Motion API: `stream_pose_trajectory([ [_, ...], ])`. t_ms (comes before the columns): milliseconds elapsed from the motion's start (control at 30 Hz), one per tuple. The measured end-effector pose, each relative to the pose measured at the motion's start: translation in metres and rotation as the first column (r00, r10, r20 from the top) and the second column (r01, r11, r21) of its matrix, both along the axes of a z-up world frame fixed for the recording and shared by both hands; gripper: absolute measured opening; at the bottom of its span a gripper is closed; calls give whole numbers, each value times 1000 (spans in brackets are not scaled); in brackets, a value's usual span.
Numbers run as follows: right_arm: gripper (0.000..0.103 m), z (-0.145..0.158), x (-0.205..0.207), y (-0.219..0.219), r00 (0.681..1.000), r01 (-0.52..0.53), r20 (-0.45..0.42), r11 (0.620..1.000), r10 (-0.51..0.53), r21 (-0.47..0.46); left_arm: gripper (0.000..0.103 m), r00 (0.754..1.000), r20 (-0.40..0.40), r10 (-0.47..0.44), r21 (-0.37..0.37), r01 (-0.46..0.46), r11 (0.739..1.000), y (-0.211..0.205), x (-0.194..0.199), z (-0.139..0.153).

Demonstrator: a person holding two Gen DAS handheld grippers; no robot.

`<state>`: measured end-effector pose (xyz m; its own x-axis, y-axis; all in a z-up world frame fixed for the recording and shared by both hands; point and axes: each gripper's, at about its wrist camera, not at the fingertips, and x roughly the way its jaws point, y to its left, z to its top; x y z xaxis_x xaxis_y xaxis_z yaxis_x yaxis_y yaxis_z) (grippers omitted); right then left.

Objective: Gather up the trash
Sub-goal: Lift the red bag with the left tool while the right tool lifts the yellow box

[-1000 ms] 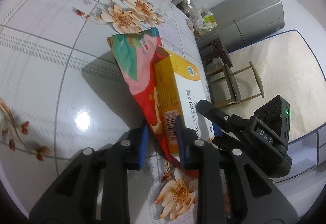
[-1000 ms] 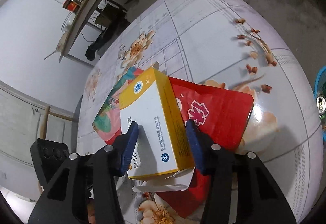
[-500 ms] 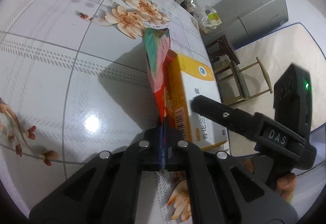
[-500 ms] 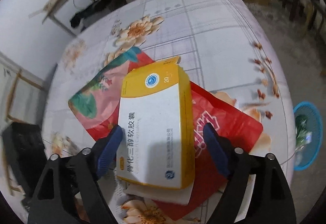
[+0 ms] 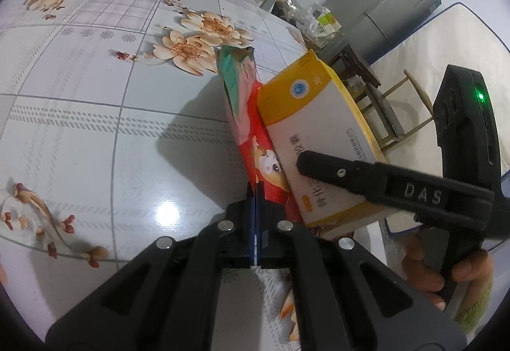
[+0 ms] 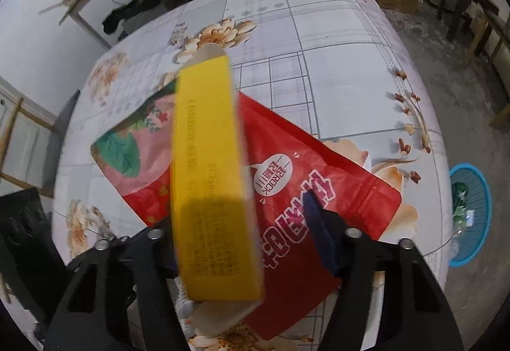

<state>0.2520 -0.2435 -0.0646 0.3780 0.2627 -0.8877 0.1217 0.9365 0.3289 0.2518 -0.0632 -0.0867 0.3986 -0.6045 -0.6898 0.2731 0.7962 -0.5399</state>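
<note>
A red snack bag (image 5: 248,134) stands up on edge from my left gripper (image 5: 255,201), which is shut on its lower rim. In the right wrist view the bag (image 6: 318,179) spreads over the floral table. A yellow and white medicine box (image 6: 207,143) stands tilted on its narrow side against the bag, between the closing jaws of my right gripper (image 6: 242,233). One of its fingers (image 5: 318,163) lies across the box's white face (image 5: 318,115). The other pad (image 6: 318,233) is still clear of the box.
The round table (image 5: 79,127) wears a glossy flowered cloth. A blue basket (image 6: 471,214) holding some rubbish sits on the floor at the right. A hand (image 5: 430,271) grips the right tool. Wooden chairs, a grey cabinet (image 5: 398,0) and a mattress lie beyond the table.
The left jaws closed on the bag's rim and the bag swung up on edge. The right jaws let the box go, spread wide, then narrowed; the box tipped onto its narrow side.
</note>
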Motion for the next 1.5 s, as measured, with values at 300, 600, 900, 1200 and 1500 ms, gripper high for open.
stream_pose_trajectory([
  [300, 30, 12, -3, -22, 998, 59, 43, 988, -54, -144, 0, 998, -28, -65, 66, 66, 996, 29, -2, 3],
  [600, 29, -1, -24, 13, 999, -42, 11, 989, 44, -145, 0, 994, -106, -23, -97, 12, 995, 69, -3, 5],
  [900, 29, -2, -46, 23, 999, -20, 46, 991, 26, -132, 9, 974, -227, 0, -280, -65, 958, 77, -2, -10],
  [1200, 29, -3, -51, 16, 998, 8, 59, 997, -3, -82, 9, 993, -114, 15, -74, -23, 997, 42, -19, -2],
  [1500, 38, 6, -62, 2, 998, 43, 62, 983, -33, -179, 0, 998, 12, -62, 161, 59, 985, 27, -28, 18],
])
